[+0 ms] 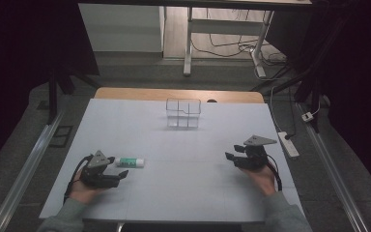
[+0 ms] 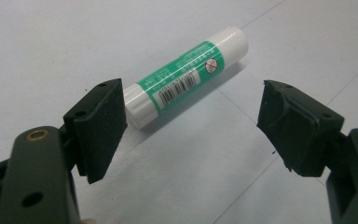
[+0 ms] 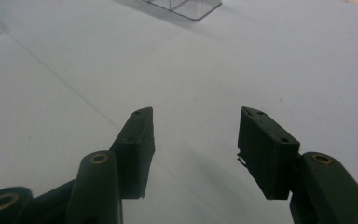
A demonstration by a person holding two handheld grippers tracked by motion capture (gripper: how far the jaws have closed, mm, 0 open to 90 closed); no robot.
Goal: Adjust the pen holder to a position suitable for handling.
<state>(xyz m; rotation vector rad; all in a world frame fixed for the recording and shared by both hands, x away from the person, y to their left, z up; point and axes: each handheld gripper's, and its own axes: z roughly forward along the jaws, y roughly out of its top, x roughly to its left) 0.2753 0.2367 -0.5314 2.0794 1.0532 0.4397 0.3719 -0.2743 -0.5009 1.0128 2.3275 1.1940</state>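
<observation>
On the white table [image 1: 183, 188], near left: one glue stick [image 1: 130, 162], white with a green label, lying flat just beside the left gripper [image 1: 121, 175], whose jaws are spread and grasp nothing. Near right: right gripper [image 1: 232, 157], jaws likewise released and empty. Far centre: one clear compartmented box [image 1: 183, 114], standing well apart from both.

Right gripper [image 3: 195, 140] is seen with jaws spread apart, nothing held between them, over the white table [image 3: 261, 60]. A clear container [image 3: 186, 7] is cut off at the top edge.
</observation>
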